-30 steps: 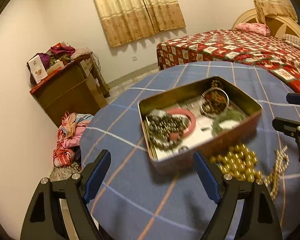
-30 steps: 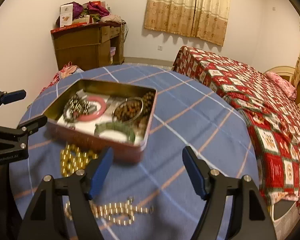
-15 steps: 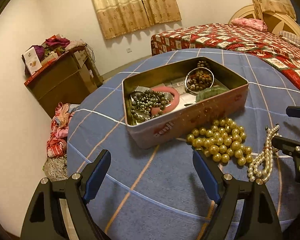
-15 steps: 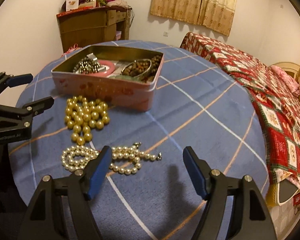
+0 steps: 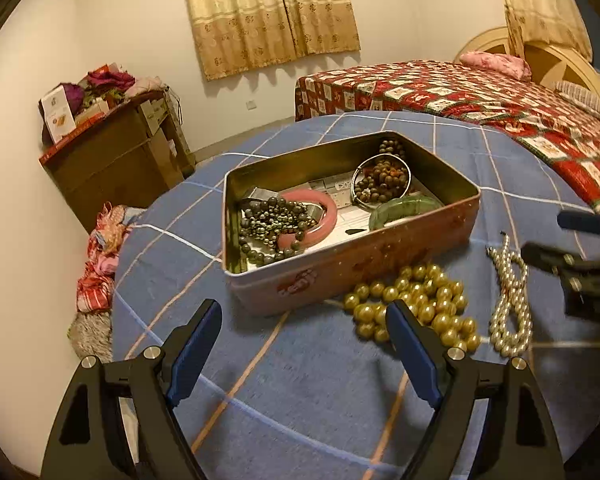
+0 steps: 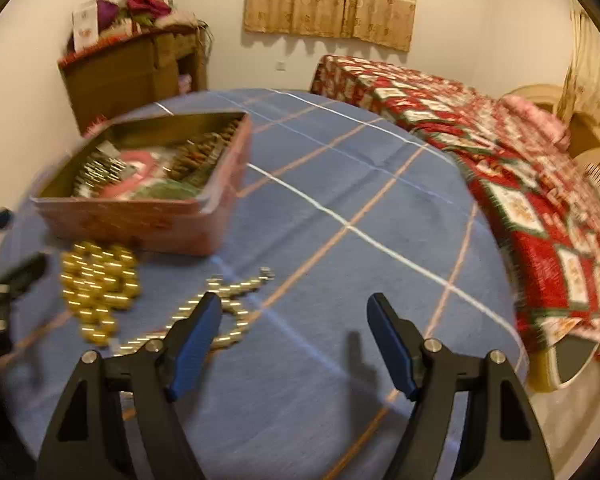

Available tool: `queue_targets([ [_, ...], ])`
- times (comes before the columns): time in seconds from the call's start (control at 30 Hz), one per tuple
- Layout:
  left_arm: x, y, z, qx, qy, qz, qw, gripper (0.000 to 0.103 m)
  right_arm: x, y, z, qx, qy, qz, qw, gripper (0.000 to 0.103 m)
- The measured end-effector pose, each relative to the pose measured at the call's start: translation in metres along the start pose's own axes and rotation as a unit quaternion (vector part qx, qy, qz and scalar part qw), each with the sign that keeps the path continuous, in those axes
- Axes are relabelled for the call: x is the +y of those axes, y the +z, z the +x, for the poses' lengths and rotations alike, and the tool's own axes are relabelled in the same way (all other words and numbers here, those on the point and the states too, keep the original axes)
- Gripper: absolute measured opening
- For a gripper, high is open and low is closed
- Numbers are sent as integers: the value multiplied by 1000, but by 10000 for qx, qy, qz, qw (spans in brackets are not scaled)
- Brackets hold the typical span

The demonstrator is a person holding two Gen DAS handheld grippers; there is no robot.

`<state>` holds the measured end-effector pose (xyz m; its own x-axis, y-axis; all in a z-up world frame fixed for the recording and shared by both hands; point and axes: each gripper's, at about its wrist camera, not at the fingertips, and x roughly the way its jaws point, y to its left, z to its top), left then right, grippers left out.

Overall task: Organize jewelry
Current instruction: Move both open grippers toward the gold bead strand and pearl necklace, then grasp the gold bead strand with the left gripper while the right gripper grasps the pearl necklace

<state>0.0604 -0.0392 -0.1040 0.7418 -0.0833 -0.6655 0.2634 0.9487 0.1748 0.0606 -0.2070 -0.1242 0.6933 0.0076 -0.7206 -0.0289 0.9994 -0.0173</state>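
Note:
A red tin box (image 5: 364, 260) (image 6: 140, 224) sits on the blue checked tablecloth (image 5: 300, 380), holding dark beads, a pink bangle (image 5: 320, 210), a green bangle and brown beads. In front of it lie a gold bead necklace (image 5: 416, 304) (image 6: 96, 284) and a white pearl necklace (image 5: 510, 300) (image 6: 228, 300). My left gripper (image 5: 304, 340) is open above the cloth just before the tin, empty. My right gripper (image 6: 294, 338) is open and empty, its left finger over the pearl necklace; it also shows at the right edge of the left wrist view (image 5: 580, 240).
A bed with a red patchwork cover (image 5: 480, 96) (image 6: 520, 184) stands right behind the table. A wooden cabinet (image 5: 112, 156) piled with items stands by the wall at left, with a bundle of cloth (image 5: 100, 264) on the floor beside it.
Both views have dropped toward the table; the tin, blurred at first, now sits still. The right view has swung right, so the necklaces now lie at its left finger.

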Motion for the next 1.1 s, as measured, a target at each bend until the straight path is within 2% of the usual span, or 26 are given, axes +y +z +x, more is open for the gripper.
queue_targets([
  [0.17,-14,4,8,96,-33,132,9999,84,28,-6,1,131,464,-183,9987,76],
  [0.3,-18,4,20,255,112,234,9993,84,27,-9,9,245,386,-246,9987,75],
  [0.37,-19,3,27,364,106,245,9990,84,21,-8,8,242,272,-264,9990,63],
  [0.43,-22,1,31,428,115,299,9986,84,14,-8,8,223,112,-298,9992,56],
  [0.5,-21,1,32,434,89,313,9985,84,9,-8,8,220,123,-284,9993,51],
  [0.53,-21,1,33,442,42,328,9985,81,8,-8,8,210,174,-277,9992,49],
  [0.57,-23,2,34,464,-62,351,9983,71,9,-8,8,199,181,-286,9992,48],
  [0.6,-24,2,35,475,-164,357,9981,67,12,-7,8,176,179,-319,9992,46],
  [0.67,-27,2,34,473,-377,388,9974,47,16,-7,8,126,250,-378,9989,36],
  [0.7,-29,2,33,474,-476,428,9968,41,18,-8,8,108,312,-395,9987,34],
  [0.73,-31,2,32,492,-601,443,9960,26,20,-9,7,85,359,-428,9984,30],
  [0.77,-33,2,32,508,-666,463,9954,17,21,-9,7,76,399,-448,9982,23],
  [0.83,-34,1,31,508,-684,536,9949,10,21,-10,6,78,562,-474,9973,18],
  [0.97,-25,-4,26,495,-649,611,9948,10,17,-12,9,145,749,-388,9963,15],
  [1.1,-3,-12,24,496,-542,422,9964,10,17,-14,8,123,741,-479,9960,15],
])
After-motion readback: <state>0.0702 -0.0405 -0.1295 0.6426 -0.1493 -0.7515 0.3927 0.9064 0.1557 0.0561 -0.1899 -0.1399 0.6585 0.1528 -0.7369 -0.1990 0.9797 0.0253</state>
